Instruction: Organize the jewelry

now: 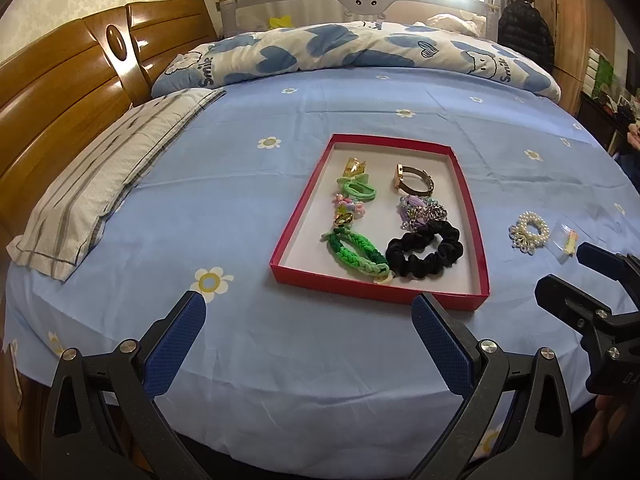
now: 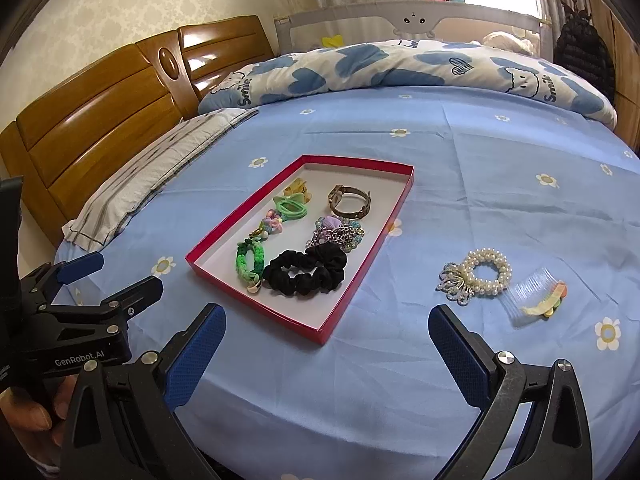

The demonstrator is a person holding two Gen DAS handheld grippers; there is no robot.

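Observation:
A shallow red box [image 1: 298, 208] [image 2: 224, 236] lies on the blue bed sheet. Inside it are a black scrunchie [image 1: 425, 250] [image 2: 306, 272], a green braided band [image 1: 354, 254] [image 2: 249, 262], a watch [image 1: 414, 180] [image 2: 350, 200], a chain bracelet [image 1: 424, 212] [image 2: 338, 234] and green hair ties [image 1: 358, 188] [image 2: 291, 208]. Right of the box, on the sheet, lie a pearl scrunchie [image 1: 528, 232] [image 2: 478, 276] and a clear hair comb [image 1: 568, 242] [image 2: 536, 300]. My left gripper [image 1: 308, 312] [image 2: 116, 268] is open in front of the box. My right gripper [image 2: 326, 320] [image 1: 560, 266] is open, short of the pearl scrunchie.
A striped pillow [image 1: 108, 172] [image 2: 160, 176] lies at the left by the wooden headboard [image 1: 60, 92]. A blue-and-white duvet [image 1: 352, 52] [image 2: 400, 72] is bunched along the far side. A hand [image 2: 36, 412] holds the left gripper's handle.

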